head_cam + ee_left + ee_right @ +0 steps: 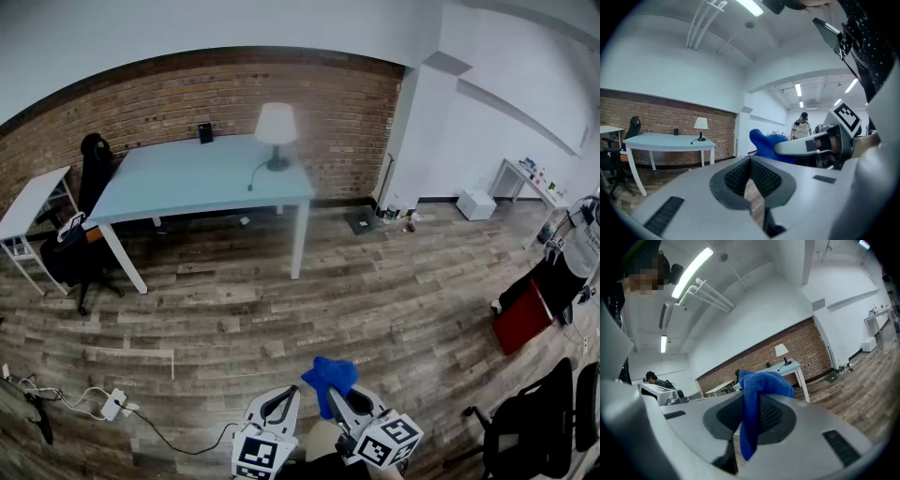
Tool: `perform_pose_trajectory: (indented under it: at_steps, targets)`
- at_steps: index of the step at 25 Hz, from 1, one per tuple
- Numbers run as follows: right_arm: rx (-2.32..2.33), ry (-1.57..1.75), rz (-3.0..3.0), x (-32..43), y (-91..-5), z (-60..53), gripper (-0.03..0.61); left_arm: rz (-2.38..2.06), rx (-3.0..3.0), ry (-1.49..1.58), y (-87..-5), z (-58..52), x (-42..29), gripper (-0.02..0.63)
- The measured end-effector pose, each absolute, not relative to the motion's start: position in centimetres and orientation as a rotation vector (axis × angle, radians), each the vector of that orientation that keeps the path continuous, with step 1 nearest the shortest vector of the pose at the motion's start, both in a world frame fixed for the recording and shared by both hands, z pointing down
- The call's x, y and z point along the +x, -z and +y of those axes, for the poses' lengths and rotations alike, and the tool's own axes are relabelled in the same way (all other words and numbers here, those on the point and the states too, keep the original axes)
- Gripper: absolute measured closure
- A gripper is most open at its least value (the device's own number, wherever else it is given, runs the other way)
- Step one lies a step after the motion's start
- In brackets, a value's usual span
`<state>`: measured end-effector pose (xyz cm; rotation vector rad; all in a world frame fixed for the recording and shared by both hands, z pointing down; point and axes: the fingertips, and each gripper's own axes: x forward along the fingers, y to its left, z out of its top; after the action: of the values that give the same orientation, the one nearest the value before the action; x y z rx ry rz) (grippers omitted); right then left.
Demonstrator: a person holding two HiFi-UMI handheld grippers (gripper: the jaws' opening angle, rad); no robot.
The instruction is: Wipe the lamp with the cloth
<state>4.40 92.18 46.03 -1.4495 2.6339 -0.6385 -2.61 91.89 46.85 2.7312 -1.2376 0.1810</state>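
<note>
Lamp on table by brick wall

Right gripper was clamped on the cloth: blue, bunched above the jaws, one tail hanging down between the pads. Far off, lamp stood on the right end of a pale table against a brick wall. Wood floor on the right. Light strip overhead. Person far left.
</note>
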Motion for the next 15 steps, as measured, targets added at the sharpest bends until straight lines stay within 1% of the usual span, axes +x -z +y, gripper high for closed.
perform_pose_trajectory:
  at_steps: [7, 15]
  targets:
    - [-1.43, 0.612, 2.635, 2.6, -45.4, 88.6, 0.517, -1.249, 2.7, -0.195, -47.6, 89.2, -4.5, 0.605]
    - [-1.429, 0.64, 2.628, 3.9, -46.3, 81.8, 0.517, -1.219, 2.705, -0.216, -48.4, 82.0, -3.0, 0.605]
